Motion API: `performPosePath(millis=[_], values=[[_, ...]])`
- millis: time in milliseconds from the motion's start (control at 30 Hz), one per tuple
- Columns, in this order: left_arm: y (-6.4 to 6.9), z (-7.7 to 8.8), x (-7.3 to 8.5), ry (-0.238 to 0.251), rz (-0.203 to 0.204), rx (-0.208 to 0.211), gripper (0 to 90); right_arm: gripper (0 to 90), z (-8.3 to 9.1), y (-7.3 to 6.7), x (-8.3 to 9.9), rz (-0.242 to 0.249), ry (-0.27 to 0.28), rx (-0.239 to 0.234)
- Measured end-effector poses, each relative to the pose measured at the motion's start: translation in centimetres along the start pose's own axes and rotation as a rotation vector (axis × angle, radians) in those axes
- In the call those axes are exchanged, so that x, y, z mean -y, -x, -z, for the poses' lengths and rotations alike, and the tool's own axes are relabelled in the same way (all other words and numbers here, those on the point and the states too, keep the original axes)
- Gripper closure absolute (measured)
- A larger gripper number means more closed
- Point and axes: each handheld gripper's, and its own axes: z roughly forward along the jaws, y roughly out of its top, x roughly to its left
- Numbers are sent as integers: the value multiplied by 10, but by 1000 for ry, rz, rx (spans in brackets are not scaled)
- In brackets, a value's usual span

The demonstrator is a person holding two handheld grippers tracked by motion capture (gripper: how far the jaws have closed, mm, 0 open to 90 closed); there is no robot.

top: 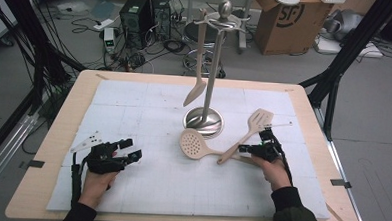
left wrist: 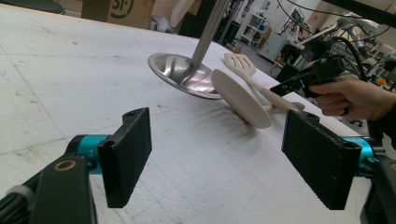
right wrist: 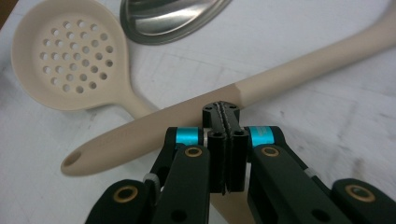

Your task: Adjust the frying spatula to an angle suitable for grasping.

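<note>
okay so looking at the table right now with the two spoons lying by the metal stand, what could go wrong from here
The right gripper is shut with nothing between its pads, touching the slotted spatula handle; it may push the handle instead of gripping it.

That handle lies across the skimmer handle, so moving one would likely drag the other.

Both lie close to the stand, where a spoon hangs; a knock there could set it swinging.

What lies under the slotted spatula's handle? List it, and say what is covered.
The slotted spatula crosses over the handle of the perforated skimmer, with the white mat beneath. The crossing stretch of the skimmer's handle is covered, and the shut right gripper blocks what is behind it.
</note>
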Motion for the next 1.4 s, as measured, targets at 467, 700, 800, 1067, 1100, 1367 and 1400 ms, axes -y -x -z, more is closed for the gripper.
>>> performPosePath(millis=[467, 700, 800, 1067, 1100, 1367, 1400], values=[[-1, 0, 0, 4, 3, 2, 248, 898, -26, -17, -21, 48, -35, -24], [-1, 1, 0, 3, 4, 4, 248, 898, -17, -11, -39, 30, 36, -18], [-1, 1, 0, 3, 4, 5, 248, 898, -15, -3, -49, -1, 60, -12], [-1, 1, 0, 3, 6, 7, 248, 898, -27, 20, -56, -58, 34, 26], [-1, 1, 0, 3, 6, 9, 248, 898, -28, 22, -56, -64, 44, 27], [-1, 1, 0, 1, 5, 10, 248, 898, -36, 42, -55, -146, 43, 11], [-1, 1, 0, 3, 6, 10, 248, 898, -38, 44, -54, -141, 42, 16]])
